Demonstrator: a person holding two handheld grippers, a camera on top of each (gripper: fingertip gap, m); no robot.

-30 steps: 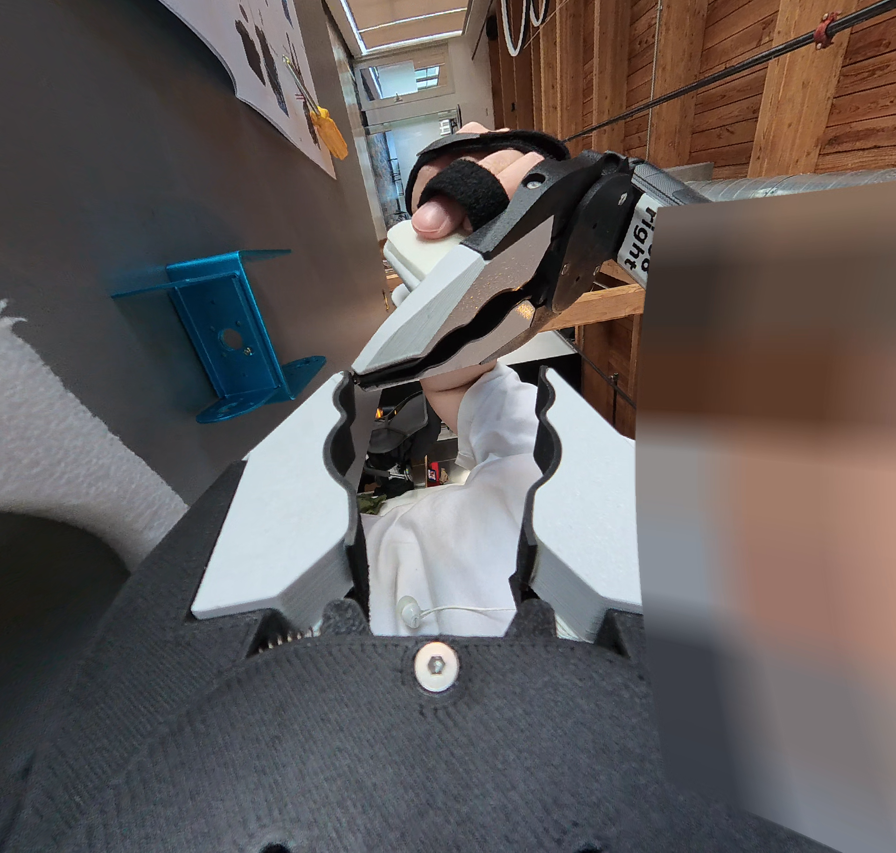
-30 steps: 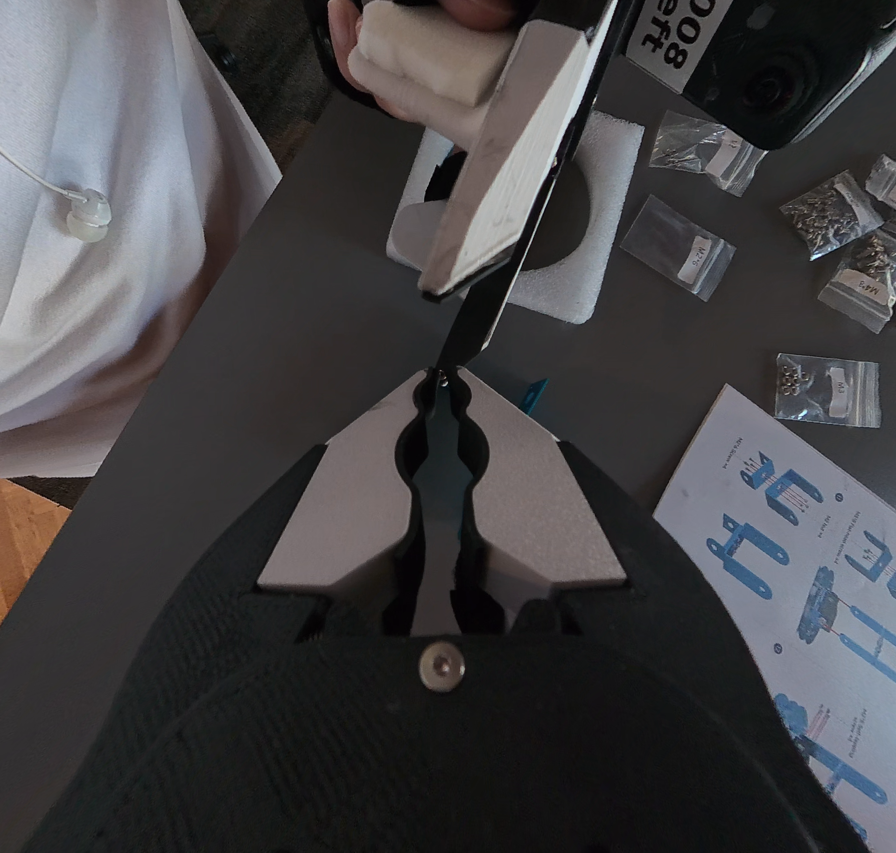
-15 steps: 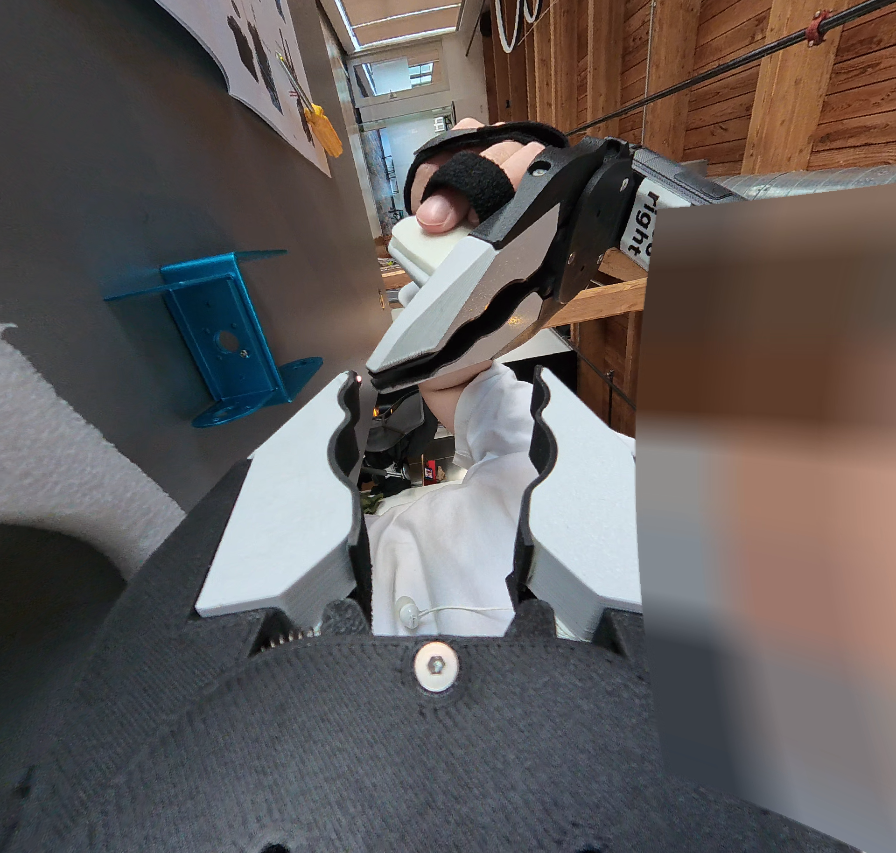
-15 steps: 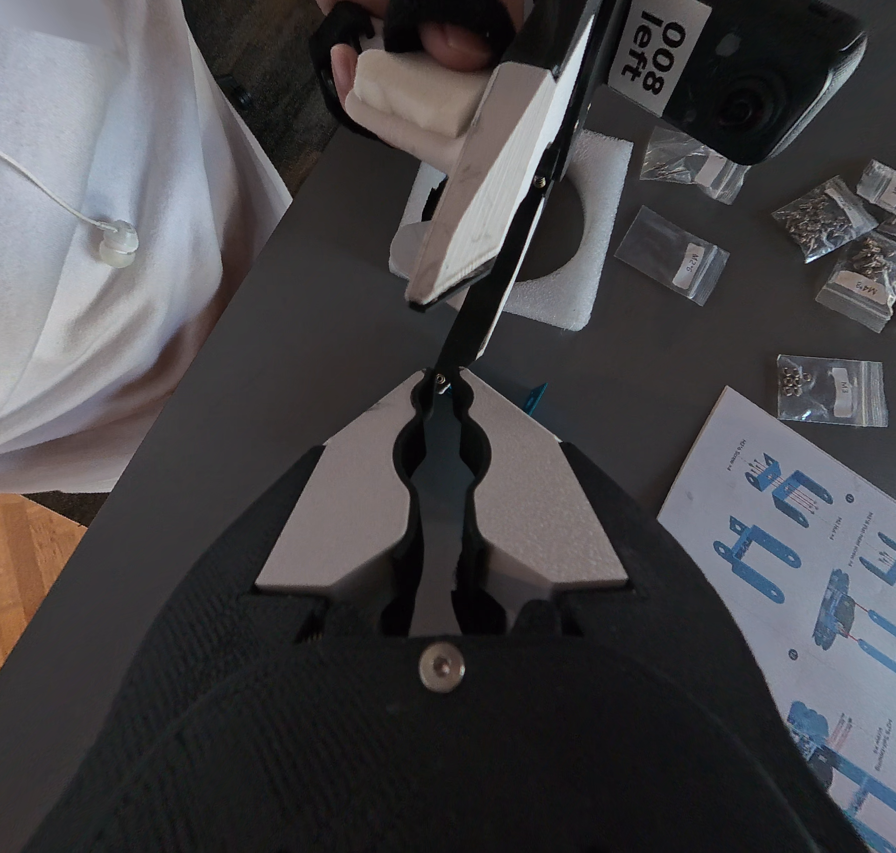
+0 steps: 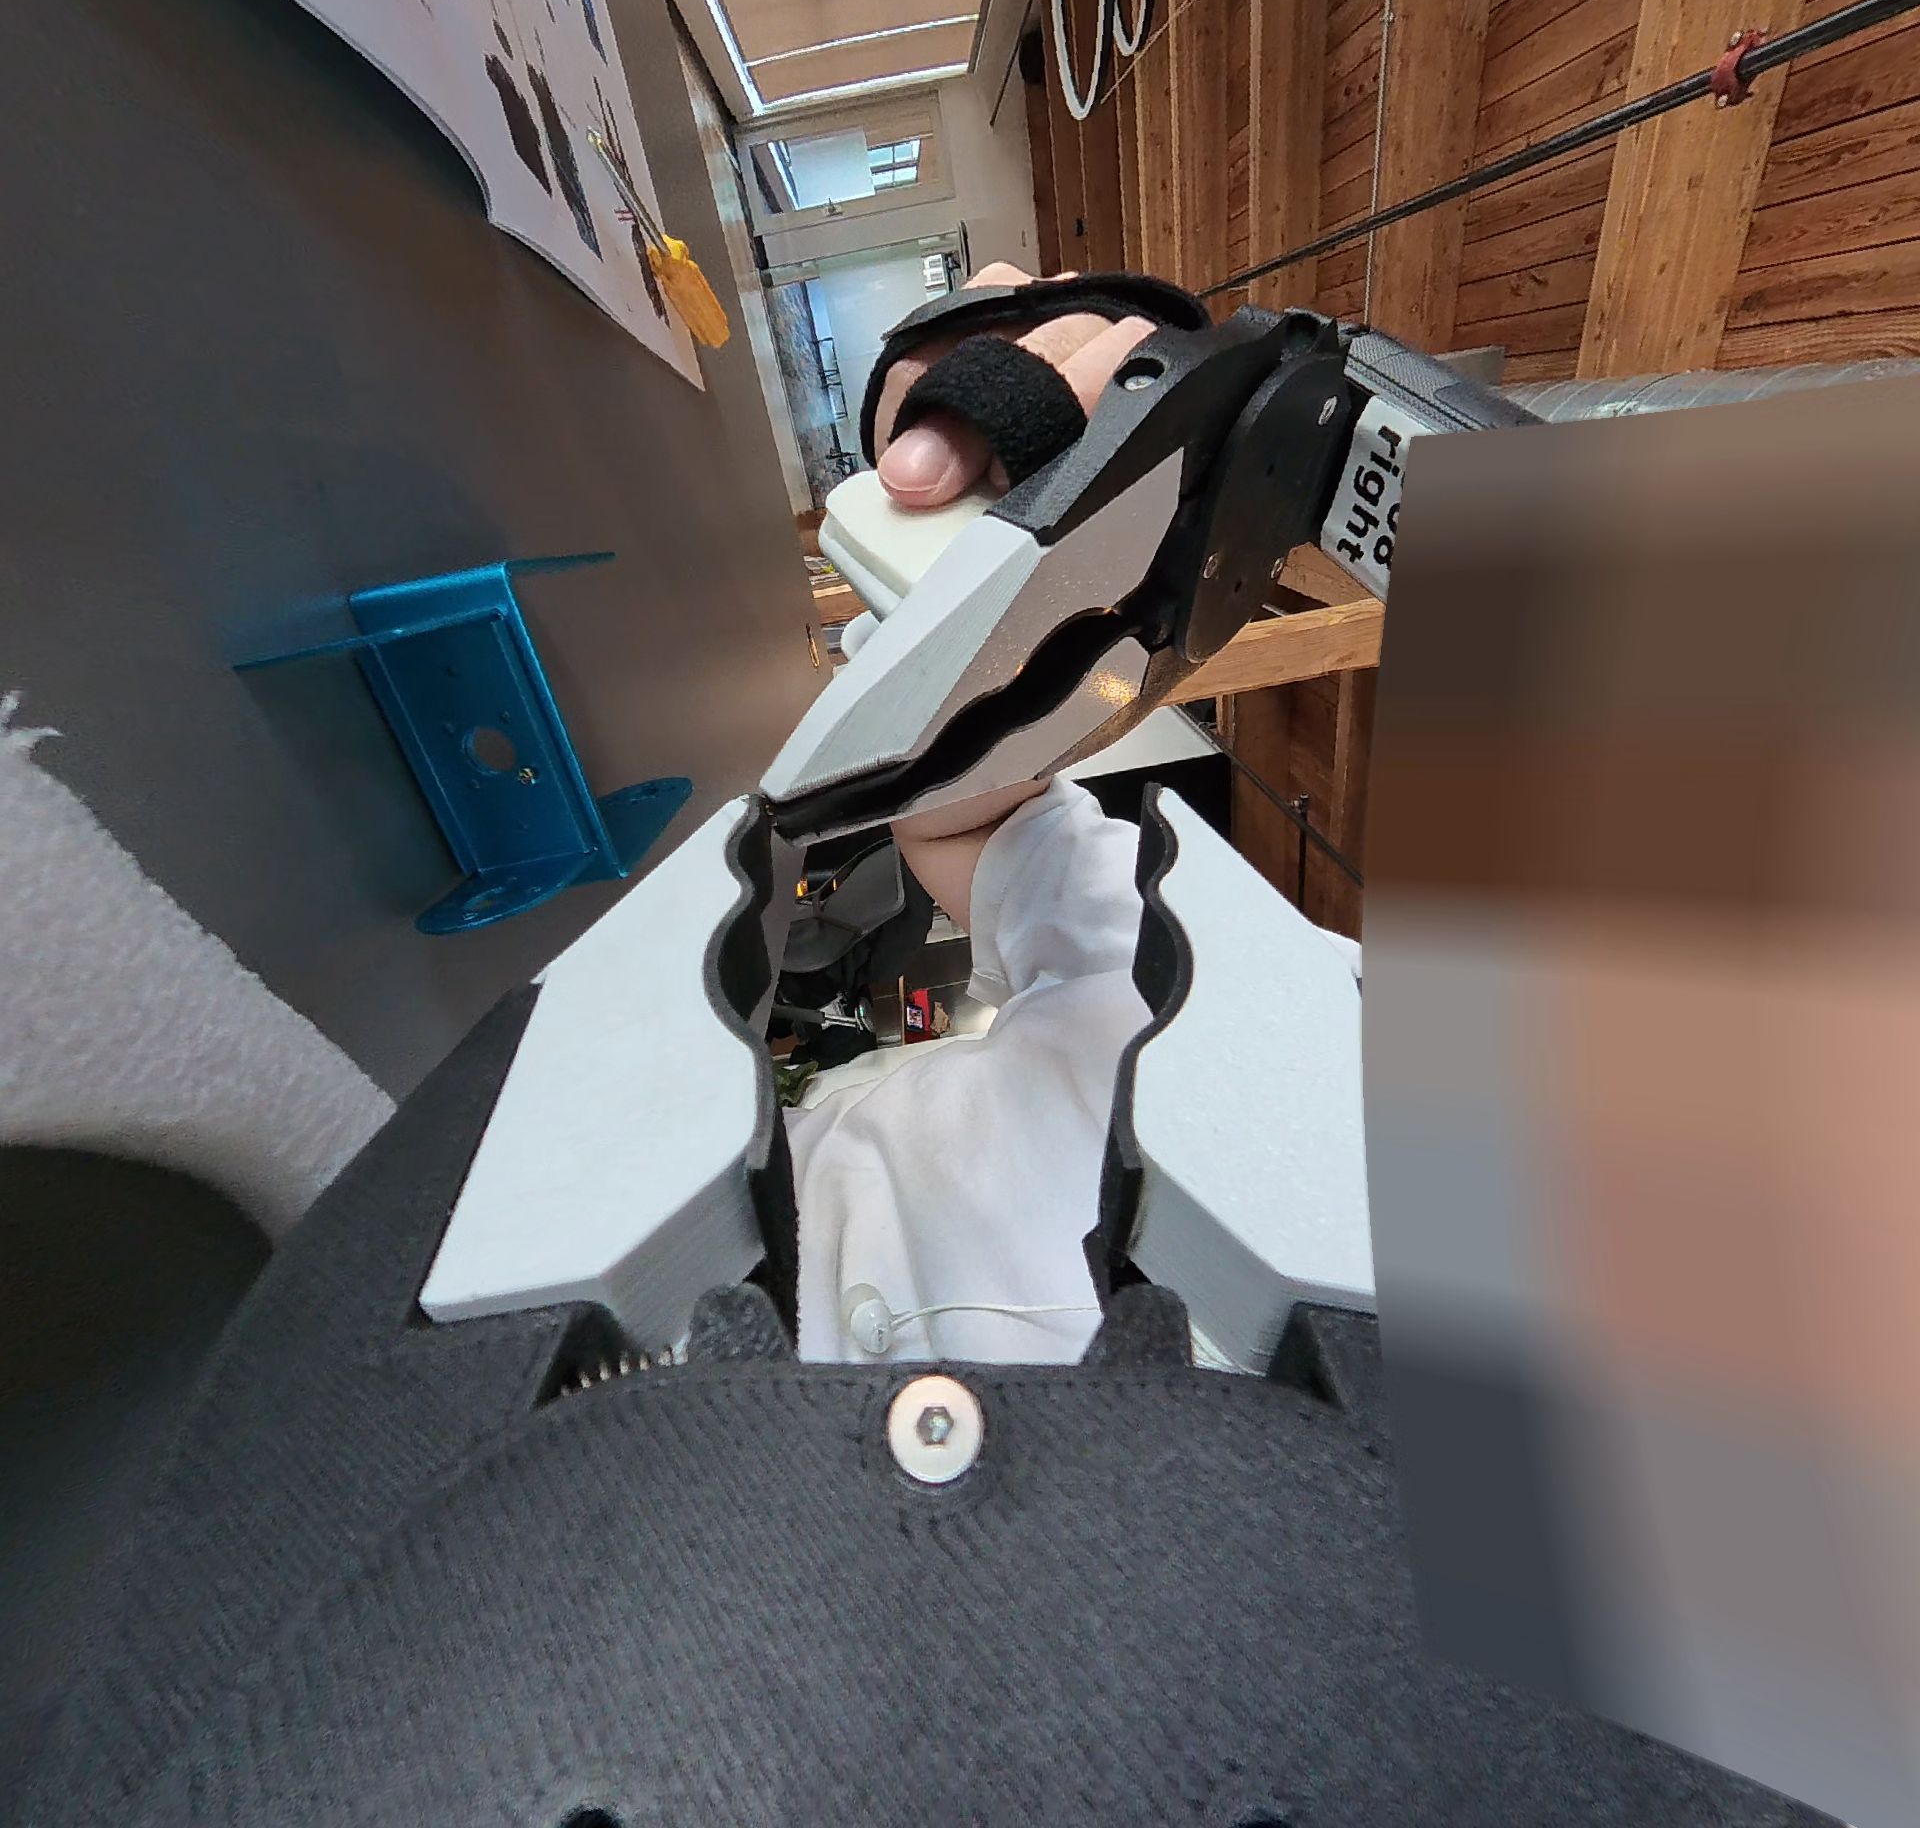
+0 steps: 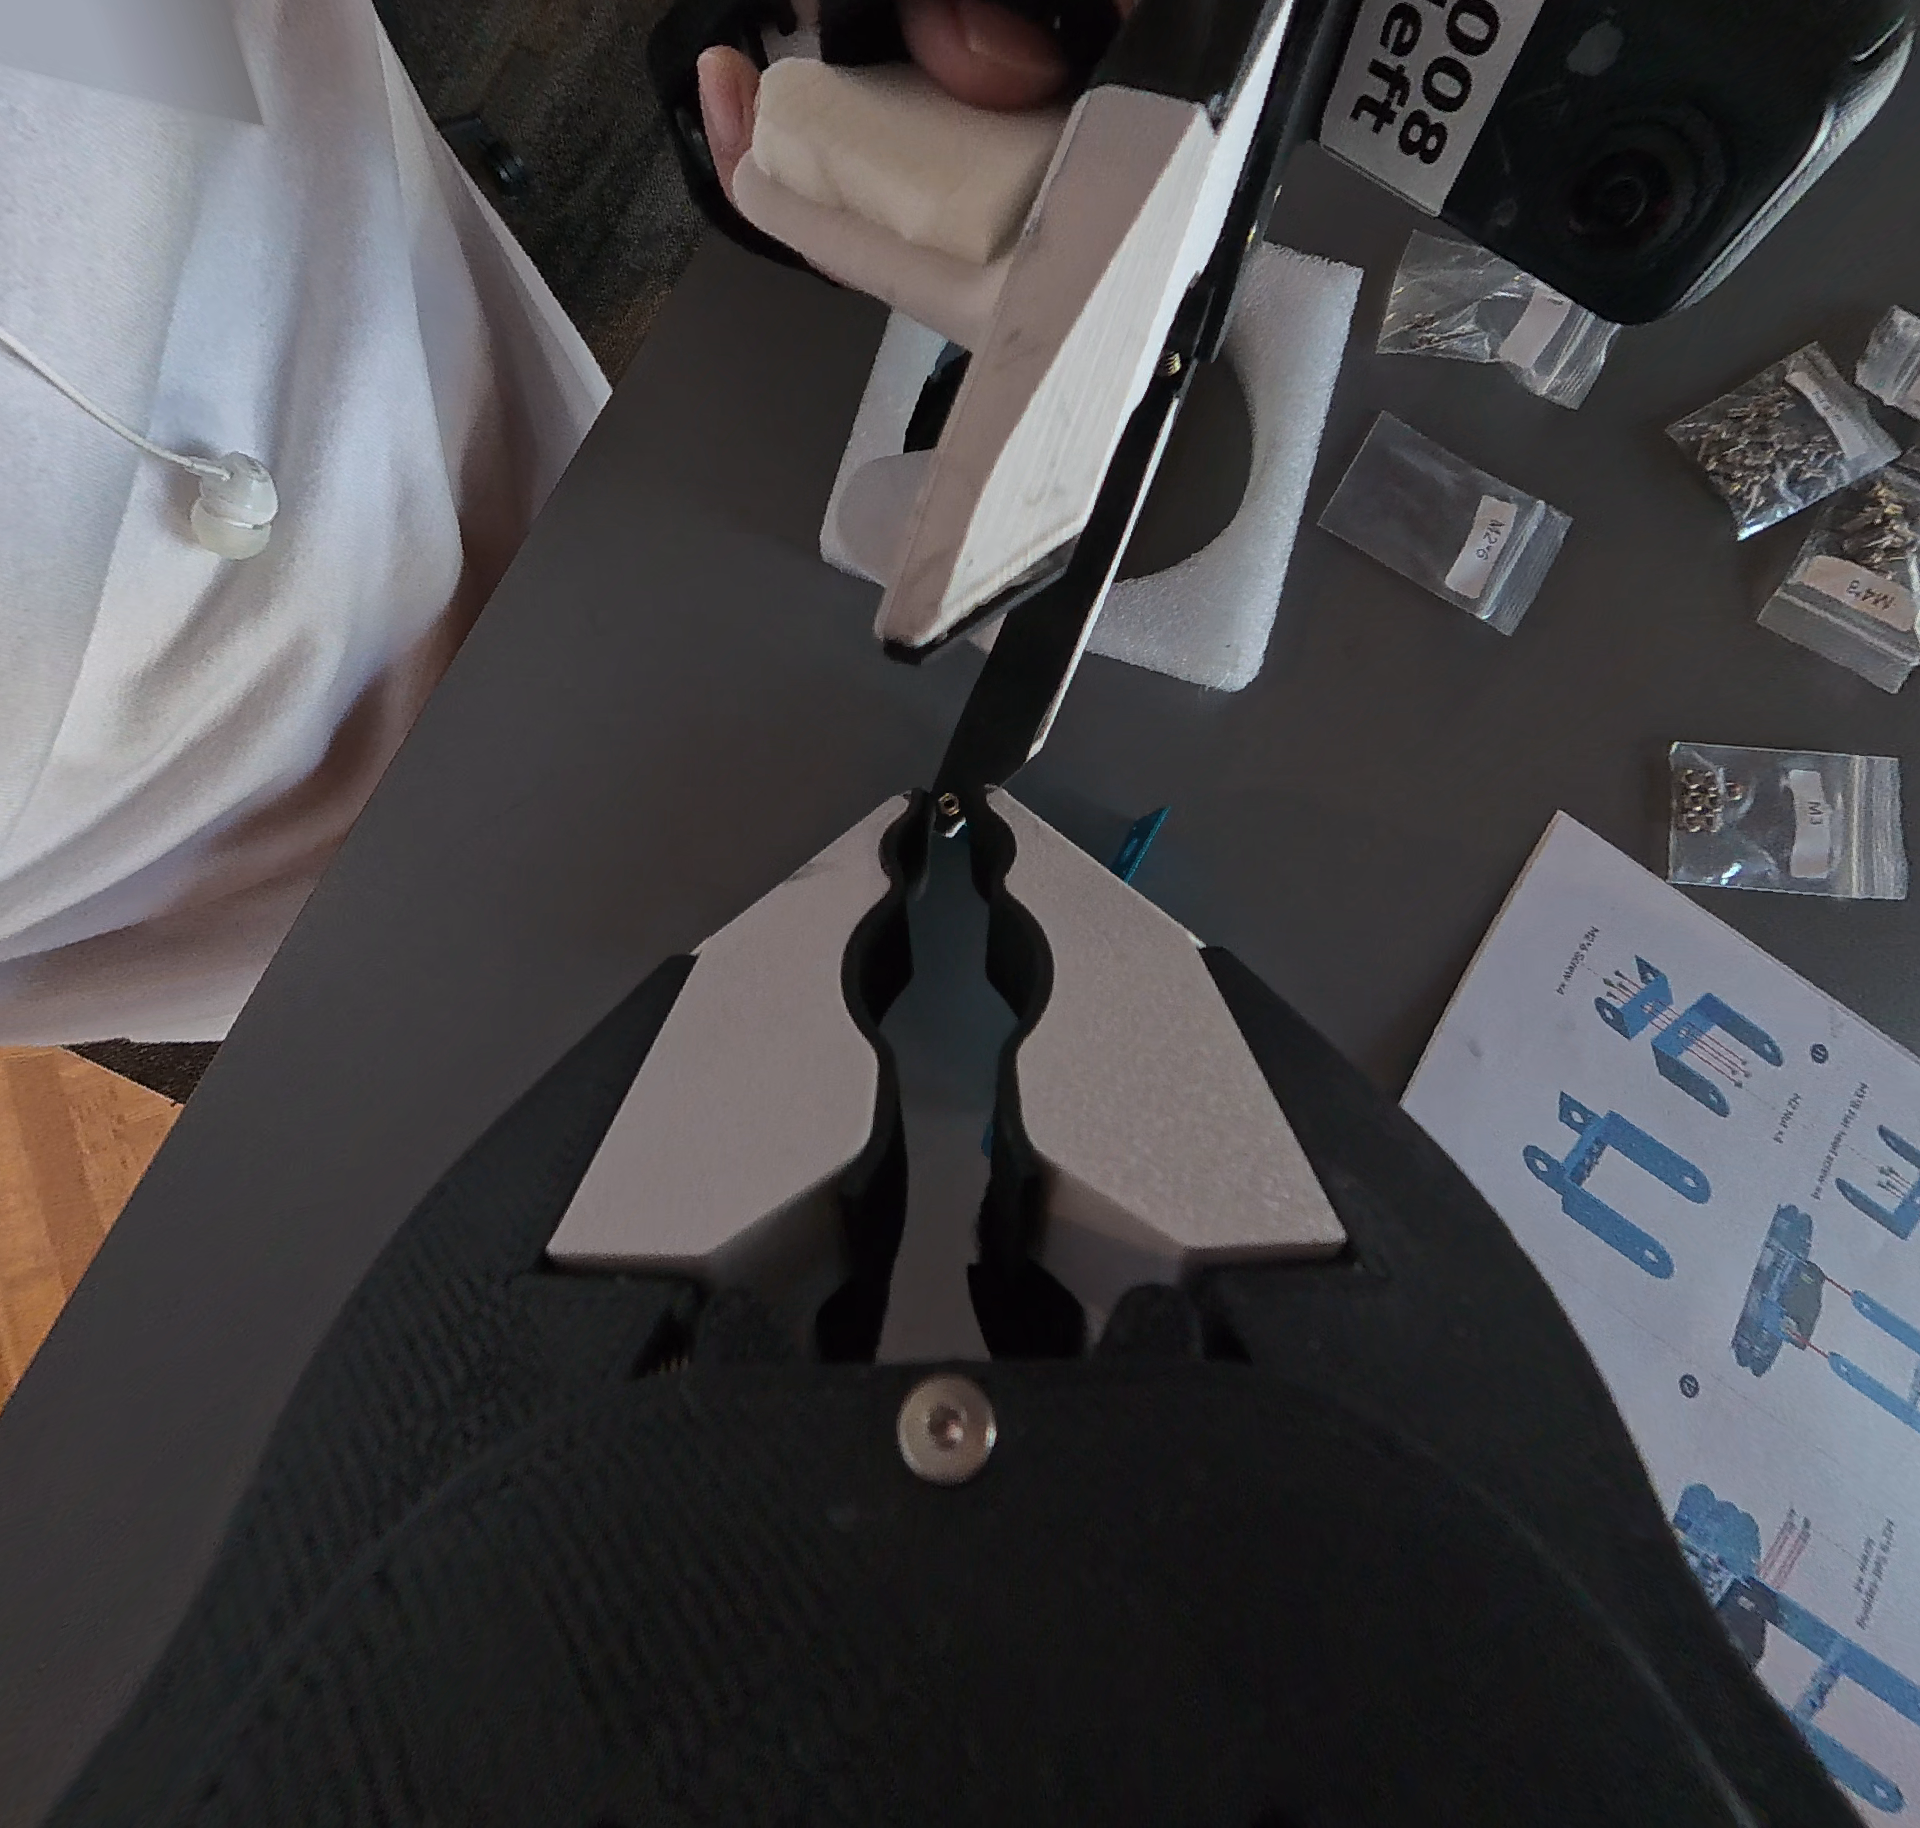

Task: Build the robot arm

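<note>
The right gripper [image 6: 948, 814] has its two pale fingers pressed almost together, pinching a tiny metal nut [image 6: 948, 826] at their very tips. The tip of one finger of the left gripper [image 6: 987, 729] touches that same spot from above. The left gripper [image 5: 951, 848] has its fingers spread wide with nothing between them, and it is held tilted on its side, so the table stands like a wall in its view.

Under both tools lies a dark grey table [image 6: 582, 698], matte and flat. Just past the fingertips, a blue metal bracket [image 5: 488, 729] stands on it. Beside that is a white foam block [image 6: 1184, 625] with a round cut-out. Further right lie several small clear bags of screws [image 6: 1444, 521], one of them holding a few nuts [image 6: 1782, 817], and a printed instruction sheet [image 6: 1662, 1134] with blue drawings. A yellow-handled screwdriver [image 5: 681, 282] rests further along the table, on a second printed sheet.

At the table's near edge is a person in a white garment [image 6: 239, 490] with a white earbud [image 6: 231, 521] hanging on its cord. Light wooden floor [image 6: 62, 1176] shows beneath the edge.

Beyond, the room has wooden plank walls with heavy timber beams [image 5: 1683, 147], a dark rod across them, and a bright window [image 5: 842, 168] at the far end.
</note>
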